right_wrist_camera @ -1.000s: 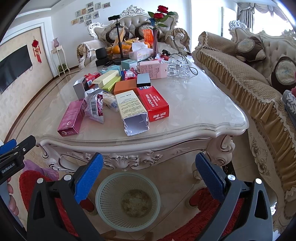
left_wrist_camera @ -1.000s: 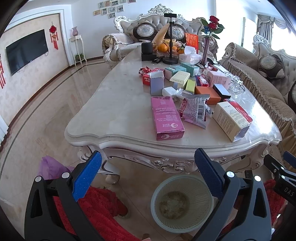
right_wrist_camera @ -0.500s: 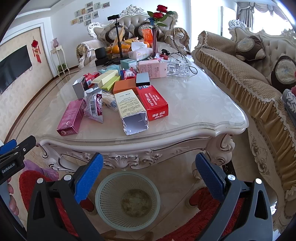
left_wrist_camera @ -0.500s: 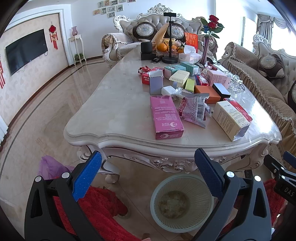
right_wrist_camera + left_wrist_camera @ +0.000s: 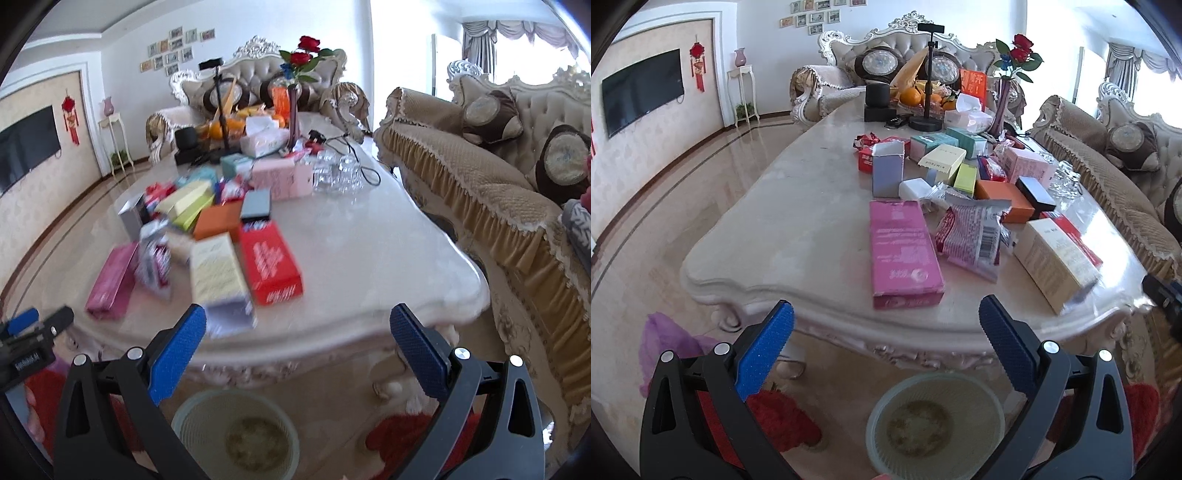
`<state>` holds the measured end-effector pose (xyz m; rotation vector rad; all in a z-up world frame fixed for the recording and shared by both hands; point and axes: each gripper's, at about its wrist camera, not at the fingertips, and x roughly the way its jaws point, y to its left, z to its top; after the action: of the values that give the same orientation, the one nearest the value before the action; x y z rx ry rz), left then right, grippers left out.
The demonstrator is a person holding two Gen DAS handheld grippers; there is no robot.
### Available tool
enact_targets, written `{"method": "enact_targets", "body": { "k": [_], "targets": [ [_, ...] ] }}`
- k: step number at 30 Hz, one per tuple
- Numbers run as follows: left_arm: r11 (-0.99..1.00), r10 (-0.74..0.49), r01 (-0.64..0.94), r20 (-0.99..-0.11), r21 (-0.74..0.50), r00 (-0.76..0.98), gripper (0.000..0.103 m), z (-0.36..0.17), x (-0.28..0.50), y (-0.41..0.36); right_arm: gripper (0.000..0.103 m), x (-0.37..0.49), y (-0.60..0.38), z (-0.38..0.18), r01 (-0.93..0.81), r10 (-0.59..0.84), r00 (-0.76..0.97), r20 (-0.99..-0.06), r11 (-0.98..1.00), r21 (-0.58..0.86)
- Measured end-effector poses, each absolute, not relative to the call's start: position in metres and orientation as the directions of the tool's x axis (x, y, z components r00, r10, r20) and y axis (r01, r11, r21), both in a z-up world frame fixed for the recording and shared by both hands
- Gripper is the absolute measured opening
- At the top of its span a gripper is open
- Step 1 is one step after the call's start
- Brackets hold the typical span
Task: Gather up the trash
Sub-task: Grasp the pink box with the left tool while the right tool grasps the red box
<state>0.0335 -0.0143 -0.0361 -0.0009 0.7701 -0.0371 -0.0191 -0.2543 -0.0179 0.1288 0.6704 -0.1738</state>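
Below both pairs of fingers, on the floor, sits the round pale mesh wastebasket (image 5: 934, 424), just in front of the cream marble desk (image 5: 783, 229) and its carved scalloped edge. Left gripper (image 5: 886, 354): blue-padded fingers wide apart, nothing between them, short of the desk rim. Just past the rim between them lies the flat pink cardboard box (image 5: 903, 251); a crinkled red-and-white snack wrapper (image 5: 971, 236) lies beyond the right-side finger. Desk surface past the left-side finger is bare. Right gripper (image 5: 297, 350): fingers also spread, empty, at the desk edge. A cream rectangular box with open end (image 5: 218, 277) lies just beyond its left-side finger, a red carton (image 5: 269, 266) touching beside it. Bare marble past the right-side finger, up to the beige fringed sofa (image 5: 480, 206). Right view blurred.
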Motion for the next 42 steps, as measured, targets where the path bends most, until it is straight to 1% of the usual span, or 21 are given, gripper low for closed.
{"method": "enact_targets", "body": {
  "k": [4,8,14,20,25,29,30,32,33,35,38,41,42],
  "targets": [
    [1.0,-0.008,-0.011,-0.703,-0.022,0.711,0.097,-0.049,0.064,-0.027,0.096,0.012,-0.273,-0.027,0.173,-0.1,0.771,-0.629,0.983,0.056],
    [0.999,0.052,-0.049,-0.71,0.024,0.702,0.097,-0.062,0.089,-0.039,0.096,0.039,-0.286,-0.033,0.146,-0.099,0.765,-0.636,0.989,0.022],
    [0.998,0.051,-0.069,-0.73,0.005,0.682,0.097,-0.075,0.113,-0.037,0.096,0.061,-0.285,-0.045,0.017,0.0,0.744,-0.668,1.0,0.019],
    [0.997,0.066,-0.073,-0.747,0.023,0.661,0.097,-0.088,0.123,-0.035,0.096,0.07,-0.269,-0.057,-0.057,0.036,0.71,-0.704,0.998,-0.007],
    [0.996,0.077,-0.079,-0.752,0.033,0.654,0.097,-0.096,0.127,-0.026,0.096,0.077,-0.258,-0.061,-0.093,0.098,0.687,-0.72,0.995,0.047],
    [0.996,0.091,-0.07,-0.742,0.059,0.664,0.097,-0.096,0.133,-0.02,0.096,0.087,-0.249,-0.071,-0.13,0.197,0.623,-0.757,0.98,0.148],
    [0.996,0.09,-0.063,-0.74,0.065,0.667,0.097,-0.096,0.135,-0.018,0.096,0.086,-0.248,-0.07,-0.131,0.197,0.628,-0.753,0.98,0.147],
    [0.997,0.077,-0.046,-0.742,0.062,0.666,0.097,-0.096,0.138,-0.015,0.096,0.086,-0.252,-0.067,-0.078,0.118,0.67,-0.732,0.993,0.089],
    [0.998,0.07,-0.04,-0.744,0.058,0.665,0.097,-0.096,0.14,-0.014,0.096,0.087,-0.255,-0.067,-0.066,0.104,0.672,-0.733,0.995,0.081],
    [0.998,0.055,-0.027,-0.744,0.05,0.666,0.097,-0.096,0.143,-0.012,0.096,0.093,-0.259,-0.07,-0.065,0.102,0.657,-0.747,0.995,0.078],
    [0.999,0.035,-0.011,-0.75,0.037,0.66,0.097,-0.096,0.146,-0.01,0.096,0.098,-0.261,-0.078,-0.081,0.067,0.644,-0.762,0.997,0.019],
    [0.999,0.014,0.024,-0.751,0.04,0.66,0.097,-0.097,0.149,-0.009,0.095,0.101,-0.265,-0.087,-0.103,0.081,0.62,-0.781,0.994,0.021],
    [0.999,0.011,0.032,-0.751,0.043,0.66,0.097,-0.097,0.149,-0.009,0.095,0.1,-0.266,-0.087,-0.11,0.084,0.628,-0.774,0.994,0.018]
  ]
}}
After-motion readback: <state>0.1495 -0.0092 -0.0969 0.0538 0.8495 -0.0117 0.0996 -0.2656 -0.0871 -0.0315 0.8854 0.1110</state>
